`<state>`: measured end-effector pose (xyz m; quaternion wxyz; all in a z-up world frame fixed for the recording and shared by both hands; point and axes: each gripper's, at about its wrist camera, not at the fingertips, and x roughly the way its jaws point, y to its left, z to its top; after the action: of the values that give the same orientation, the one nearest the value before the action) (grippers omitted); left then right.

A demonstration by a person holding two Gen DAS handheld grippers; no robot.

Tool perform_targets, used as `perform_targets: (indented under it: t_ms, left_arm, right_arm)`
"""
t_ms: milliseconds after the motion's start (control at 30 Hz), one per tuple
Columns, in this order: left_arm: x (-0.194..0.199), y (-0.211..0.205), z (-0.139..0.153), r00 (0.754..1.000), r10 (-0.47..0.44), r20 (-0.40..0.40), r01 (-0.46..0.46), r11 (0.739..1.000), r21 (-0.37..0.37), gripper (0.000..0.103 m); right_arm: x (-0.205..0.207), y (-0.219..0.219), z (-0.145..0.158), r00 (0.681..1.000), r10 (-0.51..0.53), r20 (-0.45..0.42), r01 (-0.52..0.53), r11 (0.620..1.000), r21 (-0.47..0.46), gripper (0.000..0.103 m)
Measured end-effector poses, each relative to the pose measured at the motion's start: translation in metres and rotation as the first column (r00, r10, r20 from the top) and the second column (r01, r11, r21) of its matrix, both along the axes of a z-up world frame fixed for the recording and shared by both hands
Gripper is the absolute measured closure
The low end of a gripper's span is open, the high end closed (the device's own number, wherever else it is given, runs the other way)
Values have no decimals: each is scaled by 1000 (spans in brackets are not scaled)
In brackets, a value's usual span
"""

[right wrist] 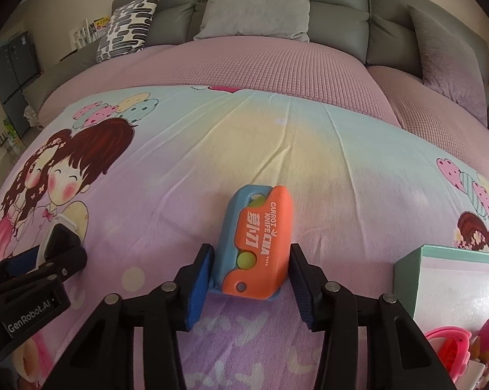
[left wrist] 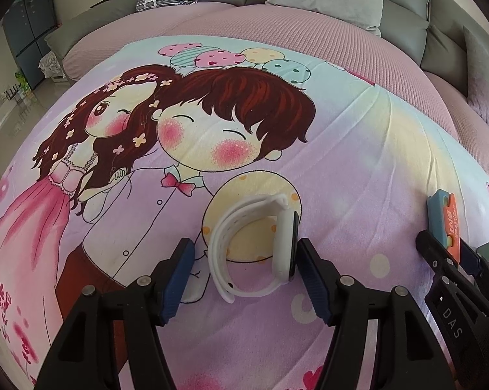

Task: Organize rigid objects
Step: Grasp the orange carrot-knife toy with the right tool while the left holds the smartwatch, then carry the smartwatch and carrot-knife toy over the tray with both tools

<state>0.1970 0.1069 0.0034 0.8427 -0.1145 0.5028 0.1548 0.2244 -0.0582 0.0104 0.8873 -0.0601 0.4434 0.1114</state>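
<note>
A white smartwatch [left wrist: 285, 240] stands on its edge on the cartoon blanket [left wrist: 358, 149], its band [left wrist: 223, 240] curled to the left. My left gripper [left wrist: 246, 243] straddles it: the right pad touches the watch face, the left pad stands clear of the band, so it is open. An orange and blue carrot-knife toy [right wrist: 257, 237] lies flat between the fingers of my right gripper [right wrist: 250, 248], both blue pads pressed against its sides. The left wrist view shows that same toy [left wrist: 444, 214] and the right gripper [left wrist: 447, 247] at its right edge.
A mint-green open box [right wrist: 455, 276] stands to the right of the toy, with a pink toy watch [right wrist: 449, 347] in front of it. Beyond the blanket lies a pink quilted cover [right wrist: 260, 65], with grey pillows [right wrist: 257, 3] and a patterned cushion [right wrist: 127, 22] against the grey headboard.
</note>
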Motion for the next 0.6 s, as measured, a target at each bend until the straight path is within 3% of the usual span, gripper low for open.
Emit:
perform_targets:
  t_ms: [233,500,600]
  left_arm:
    - [0,-2,1,1000,-8,1,8,1000,11,38]
    - [-1,-2,1,1000,-10,3,10,1000,7,40]
    - [-1,-3,2,1000,-21,13,21,1000,-9,49]
  right_arm:
    - [-3,1,0,999,39,-10,-40,999,-18,56]
    - [-1,11,-1,996,88,-26,-91,990,-105,56]
    - [-1,6,0,996,83,-28,-85,994,-73,56]
